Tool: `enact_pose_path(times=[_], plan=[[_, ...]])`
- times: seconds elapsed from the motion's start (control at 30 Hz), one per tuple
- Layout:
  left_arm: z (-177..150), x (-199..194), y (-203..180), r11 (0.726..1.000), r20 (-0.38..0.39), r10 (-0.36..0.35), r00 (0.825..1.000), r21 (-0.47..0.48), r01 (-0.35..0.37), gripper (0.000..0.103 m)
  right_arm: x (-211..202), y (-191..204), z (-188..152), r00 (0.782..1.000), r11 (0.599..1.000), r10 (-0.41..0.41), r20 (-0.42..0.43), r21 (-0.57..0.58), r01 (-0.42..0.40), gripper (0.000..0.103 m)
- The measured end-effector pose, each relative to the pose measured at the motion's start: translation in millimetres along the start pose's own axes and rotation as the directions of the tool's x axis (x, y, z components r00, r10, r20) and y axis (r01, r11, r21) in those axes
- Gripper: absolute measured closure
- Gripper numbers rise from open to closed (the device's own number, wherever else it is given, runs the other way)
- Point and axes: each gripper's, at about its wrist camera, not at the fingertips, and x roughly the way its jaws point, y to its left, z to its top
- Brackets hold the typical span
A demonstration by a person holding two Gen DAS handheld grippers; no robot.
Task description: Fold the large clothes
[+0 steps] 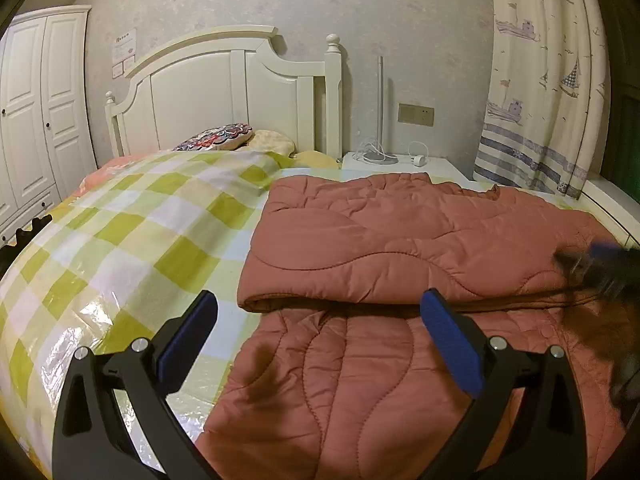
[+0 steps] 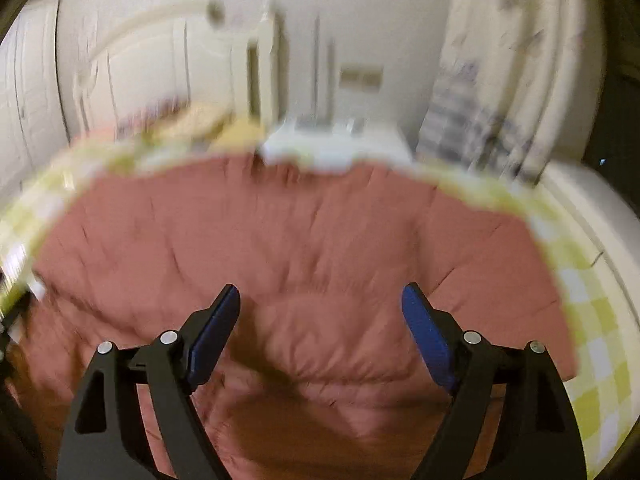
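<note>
Quilted coat (image 1: pixel 400 240) folded on bed, left gripper (image 1: pixel 320 328) and right gripper (image 2: pixel 320 320) above it, jaws spread, empty.

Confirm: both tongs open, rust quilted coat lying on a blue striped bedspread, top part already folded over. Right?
Not quite. The bedspread is green-and-white checked, not blue striped; the left wrist view shows it clearly. The rest holds: the rust-coloured quilted coat has its top part folded over, and both the left tongs and right tongs are open.
</note>
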Motion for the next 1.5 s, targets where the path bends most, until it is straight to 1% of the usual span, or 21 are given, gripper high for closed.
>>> enact_pose_path(times=[0.03,0.17,0.27,0.33,0.4,0.47,0.53,0.6,0.67,0.7,0.8,0.97,1.1,1.17,1.23,1.27,1.3,1.33,1.37,1.43,1.5], plan=[[-0.9,0.4,-0.6,1.0,0.0,0.001,1.0,0.0,-0.001,0.002,8.5,1.9,-3.7,0.999,1.0,-0.006,-0.032,-0.012,0.006,0.022],[-1.1,2.8,-2.1,1.0,-0.009,0.005,1.0,0.005,-0.005,0.002,7.5,-2.0,-4.3,1.0,1.0,-0.004,-0.03,0.001,0.004,0.02],[2.3,5.5,-2.8,1.0,-0.049,-0.003,0.999,0.009,0.003,0.002,9.4,-0.6,-5.2,0.999,1.0,-0.008,-0.031,-0.003,0.008,0.02],[16.9,8.3,-5.5,0.999,-0.054,-0.024,0.998,0.037,0.026,0.002,10.6,-2.2,-5.1,0.999,1.0,-0.008,-0.033,-0.004,0.008,0.019],[41.6,14.3,-10.6,0.998,-0.04,-0.01,0.999,0.059,0.013,0.002,10.3,-3.0,-5.1,1.0,1.0,-0.007,-0.031,-0.003,0.007,0.019],[60.7,27.9,-18.2,0.998,-0.069,-0.024,0.997,0.05,0.027,0.002,11.1,-3.0,-4.9,1.0,1.0,-0.008,-0.03,-0.004,0.008,0.019],[77.9,59.8,-24.9,0.998,-0.151,-0.038,0.988,0.035,0.044,0.002,10.7,-2.3,-5.2,0.999,1.0,-0.008,-0.032,-0.005,0.008,0.018],[81.7,95.0,-27.9,0.997,-0.247,-0.065,0.967,0.016,0.071,0.002,10.6,-2.6,-5.5,0.999,1.0,-0.007,-0.032,-0.004,0.007,0.018],[72.8,122.1,-32.2,0.997,-0.328,-0.072,0.942,0.014,0.081,0.002,10.7,-2.3,-5.5,0.999,1.0,-0.007,-0.031,-0.004,0.007,0.018],[60.7,135.1,-37.8,0.997,-0.354,-0.04,0.934,0.053,0.063,0.002,10.9,-2.7,-5.6,1.0,1.0,-0.006,-0.031,-0.004,0.006,0.018],[48.9,134.6,-48.0,0.991,-0.31,0.019,0.95,0.128,0.022,0.002,10.7,1.6,-6.3,0.999,1.0,-0.003,-0.032,-0.005,0.003,0.018],[45.9,134.1,-48.1,0.99,-0.304,0.032,0.952,0.138,0.011,0.002,-2.3,-9.2,0.7,0.999,0.998,0.046,0.002,0.033,-0.046,0.018],[46.1,131.8,-50.5,0.99,-0.295,0.041,0.955,0.144,0.001,0.002,-19.5,-43.0,22.6,0.995,0.995,-0.051,0.089,0.086,0.043,0.017],[47.2,131.4,-52.1,0.989,-0.289,0.048,0.956,0.151,-0.004,0.002,-7.3,-74.9,35.3,0.992,0.983,-0.11,0.059,0.151,0.1,0.017],[46.8,129.1,-51.7,0.989,-0.288,0.047,0.957,0.149,-0.004,0.002,16.3,-102.4,40.4,0.984,0.966,-0.178,-0.023,0.188,0.179,0.016],[46.8,128.9,-51.5,0.989,-0.287,0.046,0.957,0.147,-0.003,0.002,27.4,-112.7,39.3,0.98,0.959,-0.189,-0.063,0.201,0.198,0.015],[47.2,129.1,-51.0,0.99,-0.287,0.044,0.957,0.144,-0.002,0.002,46.8,-126.3,33.4,0.977,0.955,-0.169,-0.131,0.224,0.195,0.014],[47.1,128.7,-51.2,0.99,-0.286,0.044,0.957,0.144,-0.002,0.002,57.7,-132.8,28.1,0.978,0.956,-0.132,-0.164,0.24,0.169,0.013],[47.0,128.8,-51.1,0.99,-0.286,0.044,0.957,0.144,-0.002,0.002,61.5,-136.8,25.7,0.981,0.956,-0.099,-0.165,0.257,0.14,0.013],[46.9,129.0,-51.0,0.99,-0.287,0.043,0.957,0.144,-0.002,0.002,49.6,-136.9,29.6,0.985,0.954,-0.101,-0.137,0.268,0.135,0.013],[47.1,128.4,-51.0,0.99,-0.286,0.043,0.957,0.144,-0.001,0.002,25.5,-132.6,30.3,0.99,0.943,-0.134,-0.05,0.3,0.143,0.013]])
